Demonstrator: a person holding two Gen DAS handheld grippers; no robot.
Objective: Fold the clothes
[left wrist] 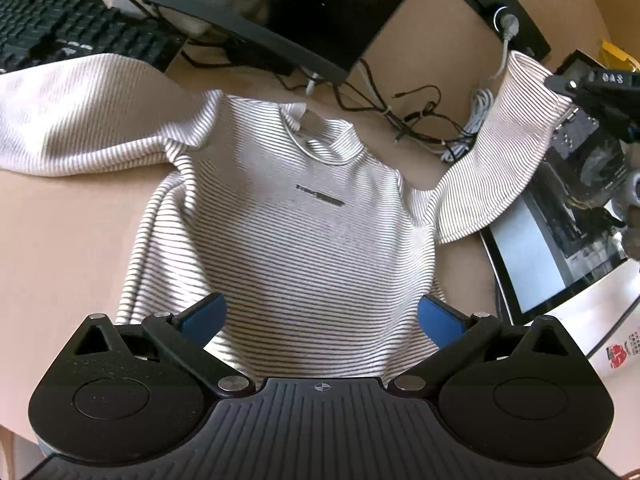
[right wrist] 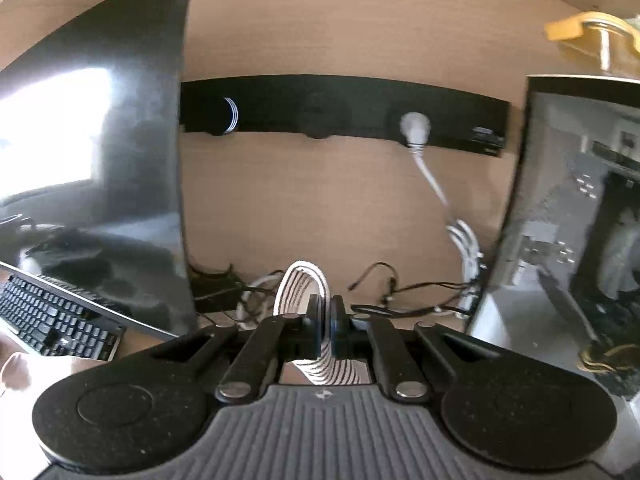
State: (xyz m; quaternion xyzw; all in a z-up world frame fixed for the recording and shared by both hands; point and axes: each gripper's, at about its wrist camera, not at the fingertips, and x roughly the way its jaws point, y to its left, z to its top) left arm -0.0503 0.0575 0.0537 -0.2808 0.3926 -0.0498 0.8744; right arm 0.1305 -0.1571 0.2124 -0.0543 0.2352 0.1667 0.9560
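Striped shirt [left wrist: 288, 216] spread front-up on counter [left wrist: 60, 240], left gripper [left wrist: 322, 320] wide apart, holding nothing, over hem, right gripper [right wrist: 325, 326] clamped on sleeve cuff [right wrist: 302, 284], sleeve raised beside computer case [right wrist: 580, 220].

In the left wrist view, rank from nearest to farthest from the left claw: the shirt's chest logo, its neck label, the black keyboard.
1. Dark printed chest logo, centre of the shirt.
2. White neck label, just beyond, at the collar.
3. Black keyboard, far upper left.
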